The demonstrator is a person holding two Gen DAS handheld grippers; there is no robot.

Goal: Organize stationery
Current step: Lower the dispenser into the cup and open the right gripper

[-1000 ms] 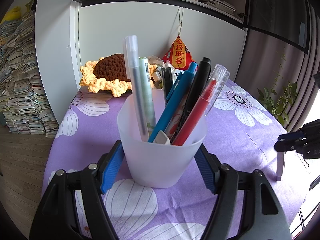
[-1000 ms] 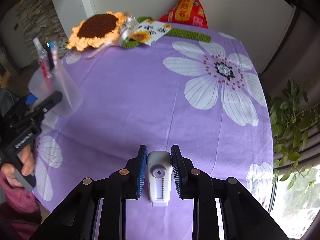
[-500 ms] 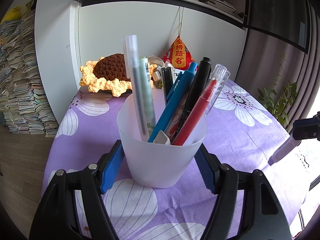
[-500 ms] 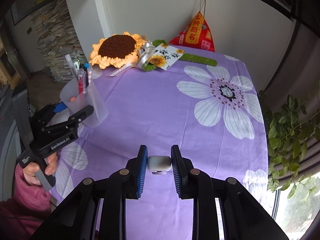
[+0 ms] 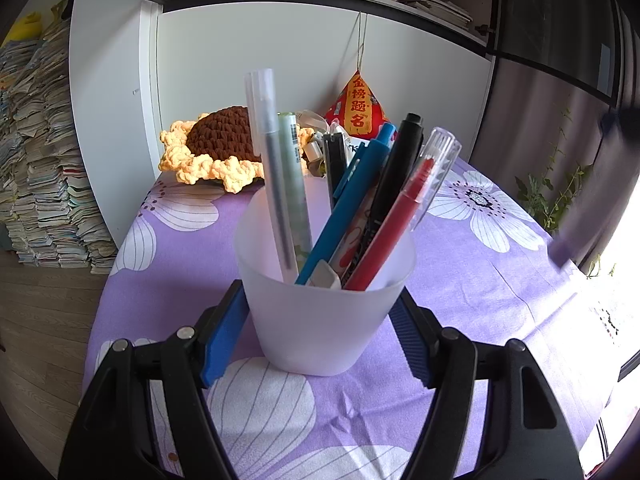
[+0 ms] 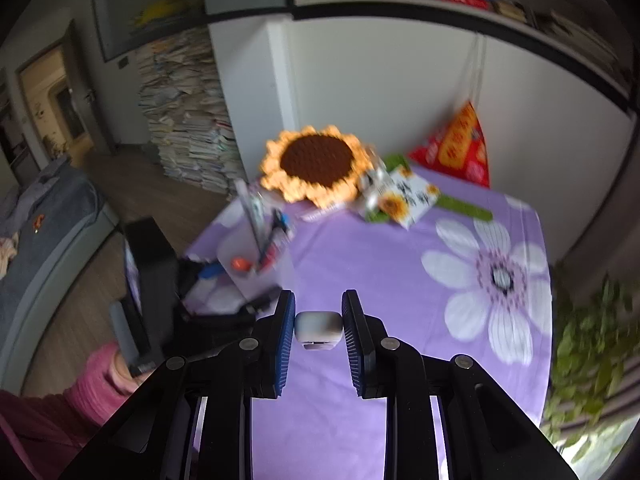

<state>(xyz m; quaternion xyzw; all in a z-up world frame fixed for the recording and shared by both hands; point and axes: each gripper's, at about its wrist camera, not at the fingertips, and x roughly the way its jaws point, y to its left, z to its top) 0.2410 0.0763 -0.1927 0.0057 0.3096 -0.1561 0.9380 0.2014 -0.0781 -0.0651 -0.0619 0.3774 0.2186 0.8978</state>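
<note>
A frosted white cup (image 5: 324,304) full of pens and markers stands on the purple flowered tablecloth (image 5: 480,280). My left gripper (image 5: 320,332) is shut on the cup, blue pads against both its sides. The cup also shows in the right wrist view (image 6: 256,268), blurred, at centre left. My right gripper (image 6: 318,326) is shut on a small white utility knife (image 6: 319,326), seen end on and held up in the air above the table. In the left wrist view the right gripper is a dark blur at the far right (image 5: 592,184).
A crocheted sunflower (image 5: 218,148), a red pyramid ornament (image 5: 358,106) and a printed card (image 6: 404,198) lie at the back of the table. A paper stack (image 5: 36,184) stands on the floor at left. A plant (image 6: 592,352) is at right.
My right gripper has lifted the utility knife off the tablecloth and tilted up, moving toward the cup. The left gripper and cup have not moved.
</note>
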